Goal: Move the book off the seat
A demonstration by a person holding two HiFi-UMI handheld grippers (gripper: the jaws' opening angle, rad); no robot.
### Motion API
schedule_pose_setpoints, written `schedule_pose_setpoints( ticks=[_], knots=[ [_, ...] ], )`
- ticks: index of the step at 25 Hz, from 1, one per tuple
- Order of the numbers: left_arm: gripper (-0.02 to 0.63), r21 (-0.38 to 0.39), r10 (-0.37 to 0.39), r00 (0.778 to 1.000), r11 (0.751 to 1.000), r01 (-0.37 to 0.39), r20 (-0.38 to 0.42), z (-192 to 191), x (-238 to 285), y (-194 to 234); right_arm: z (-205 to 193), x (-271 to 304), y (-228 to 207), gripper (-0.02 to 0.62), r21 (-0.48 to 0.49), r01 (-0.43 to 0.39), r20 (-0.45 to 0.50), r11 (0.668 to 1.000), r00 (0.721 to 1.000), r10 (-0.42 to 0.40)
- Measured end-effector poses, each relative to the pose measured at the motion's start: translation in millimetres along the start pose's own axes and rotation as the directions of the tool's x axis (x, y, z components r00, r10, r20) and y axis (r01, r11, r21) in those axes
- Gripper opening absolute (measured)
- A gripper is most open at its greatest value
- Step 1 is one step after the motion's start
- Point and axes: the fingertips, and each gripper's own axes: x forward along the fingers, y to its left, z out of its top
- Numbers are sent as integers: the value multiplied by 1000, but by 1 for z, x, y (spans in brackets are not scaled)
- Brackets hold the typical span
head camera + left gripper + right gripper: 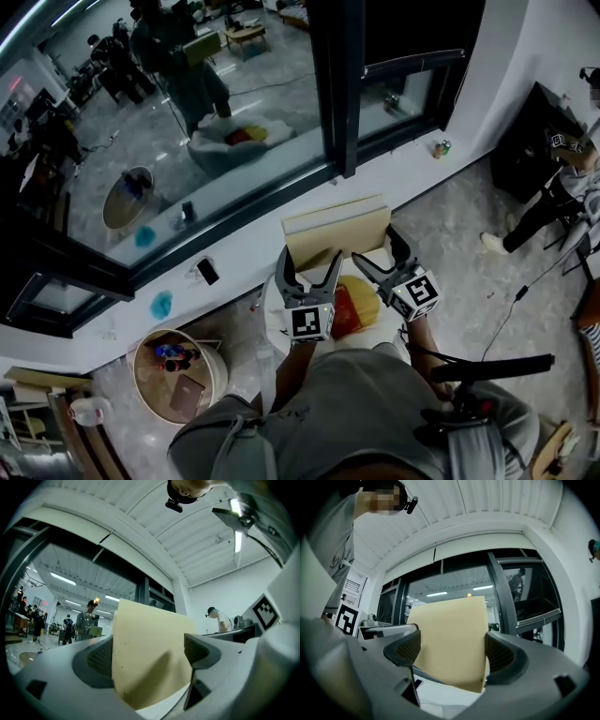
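A tan book [337,239] stands upright over the far edge of the white seat [274,323], its cover facing me. My left gripper [310,251] and right gripper [377,246] sit side by side at its lower part, both with jaws wide apart. In the left gripper view the book [150,653] fills the gap of the left gripper [149,657] and hides part of the left pad. In the right gripper view the book [450,639] spans the gap of the right gripper [451,652], its right edge at the right pad. Whether any pad presses on it is unclear.
A yellow and red thing [354,307] lies on the seat under the grippers. The white sill [244,253] and a dark window frame [337,84] run just behind the book. A phone [207,271] lies on the sill. A round wooden tub [178,370] stands lower left. A person [562,187] sits at right.
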Motion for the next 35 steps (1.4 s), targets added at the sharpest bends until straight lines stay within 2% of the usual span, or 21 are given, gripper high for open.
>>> schedule_pose_setpoints(
  ticks=[5,11,14,18,20,22,25,28,30,32,35],
  knots=[
    [457,52,38,997,998,-35,-66,-13,-13,11,-2,7,7,436,21,-29,11,999,1000,29],
    [457,102,87,995,991,-81,-58,-2,-33,11,1,3,25,436,48,-107,40,993,994,105],
    [457,151,166,985,976,-157,-54,4,-47,0,-1,-7,26,436,76,-178,58,981,983,174],
    [457,195,322,944,933,-302,-78,6,-84,-31,3,-31,32,436,101,-310,72,946,950,304],
    [457,215,407,911,897,-386,-64,13,-106,-45,5,-43,44,436,92,-409,72,908,912,404],
    [457,251,506,860,842,-477,-63,16,-133,-49,1,-48,63,436,107,-521,73,847,854,516],
    [457,323,611,790,760,-565,-56,31,-169,-53,-4,-57,93,436,146,-640,94,755,768,633],
    [457,330,726,688,649,-686,2,59,-220,-57,1,-67,145,436,161,-748,115,643,662,741],
    [457,324,777,629,593,-737,10,66,-261,-59,7,-79,180,436,155,-788,116,596,613,781],
    [457,304,804,595,562,-769,18,71,-294,-62,11,-91,208,436,141,-813,110,565,580,807],
    [457,268,822,569,542,-796,30,76,-330,-62,13,-103,241,436,114,-836,86,537,547,833]
  ],
)
